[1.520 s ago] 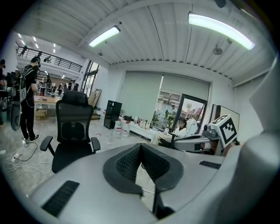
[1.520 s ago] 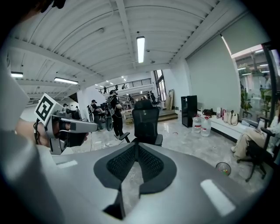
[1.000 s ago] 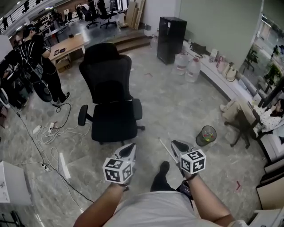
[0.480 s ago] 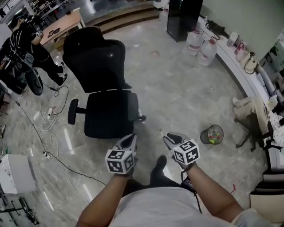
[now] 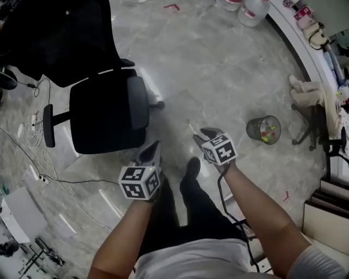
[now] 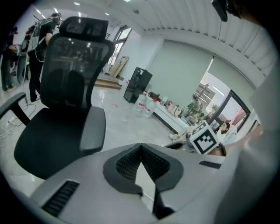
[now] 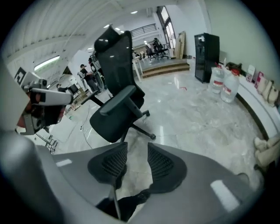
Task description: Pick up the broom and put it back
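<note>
- My left claw (image 6: 141, 148) is closed, tips touching, near the office chair (image 6: 57, 131).
- My right claw (image 7: 137, 153) has just been opening its jaws, only floor (image 7: 192, 118) between them.

**Black, grey and a few bright specks**

The office chair (image 5: 103, 109) is black all over. The floor (image 5: 218, 71) is pale grey with cloudy marble veining and small red marks (image 5: 171, 7). The left gripper (image 5: 152, 148) and the right gripper (image 5: 203, 134) are grey with black ribbed pads (image 7: 162, 162). Each carries a white cube (image 5: 139, 182) printed with black squares. The bin (image 5: 263, 129) is dark mesh holding yellow, green and red scraps. The trousers (image 5: 185, 218) and the shoe (image 5: 192, 165) are black, and the shirt (image 5: 191, 267) is pale grey.
</note>
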Demonstrator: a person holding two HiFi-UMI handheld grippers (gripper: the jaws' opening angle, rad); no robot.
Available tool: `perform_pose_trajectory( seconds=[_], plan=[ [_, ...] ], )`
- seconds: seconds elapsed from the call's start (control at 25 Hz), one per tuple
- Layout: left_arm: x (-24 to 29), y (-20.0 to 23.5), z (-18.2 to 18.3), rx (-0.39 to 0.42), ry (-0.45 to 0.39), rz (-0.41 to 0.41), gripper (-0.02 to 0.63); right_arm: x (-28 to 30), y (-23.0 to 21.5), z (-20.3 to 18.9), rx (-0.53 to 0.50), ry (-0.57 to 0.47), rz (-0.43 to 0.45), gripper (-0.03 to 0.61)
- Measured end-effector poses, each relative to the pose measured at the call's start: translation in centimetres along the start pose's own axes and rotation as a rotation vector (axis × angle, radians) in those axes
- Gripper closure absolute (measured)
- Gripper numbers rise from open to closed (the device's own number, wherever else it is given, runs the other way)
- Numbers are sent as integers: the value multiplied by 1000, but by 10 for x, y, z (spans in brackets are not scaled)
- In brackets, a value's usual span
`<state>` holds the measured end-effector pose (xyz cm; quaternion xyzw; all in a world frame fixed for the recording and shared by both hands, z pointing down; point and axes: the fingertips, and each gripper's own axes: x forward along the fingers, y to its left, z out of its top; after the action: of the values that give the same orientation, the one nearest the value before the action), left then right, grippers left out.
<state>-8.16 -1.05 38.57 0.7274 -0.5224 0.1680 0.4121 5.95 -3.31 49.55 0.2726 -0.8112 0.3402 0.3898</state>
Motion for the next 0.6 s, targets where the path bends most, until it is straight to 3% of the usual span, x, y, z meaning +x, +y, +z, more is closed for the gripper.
perform_pose_trajectory(
  seconds=[0.32, 0.48, 0.6],
  plan=[
    [181, 64, -107, 29, 86, -111, 606, 216, -115, -90, 43, 107, 4, 425],
    [252, 96, -168, 75, 134, -151, 606, 300, -149, -159, -9, 170, -1, 414],
    [298, 123, -209, 61, 144, -145, 606, 357, -179, -199, -35, 193, -33, 414]
  ],
)
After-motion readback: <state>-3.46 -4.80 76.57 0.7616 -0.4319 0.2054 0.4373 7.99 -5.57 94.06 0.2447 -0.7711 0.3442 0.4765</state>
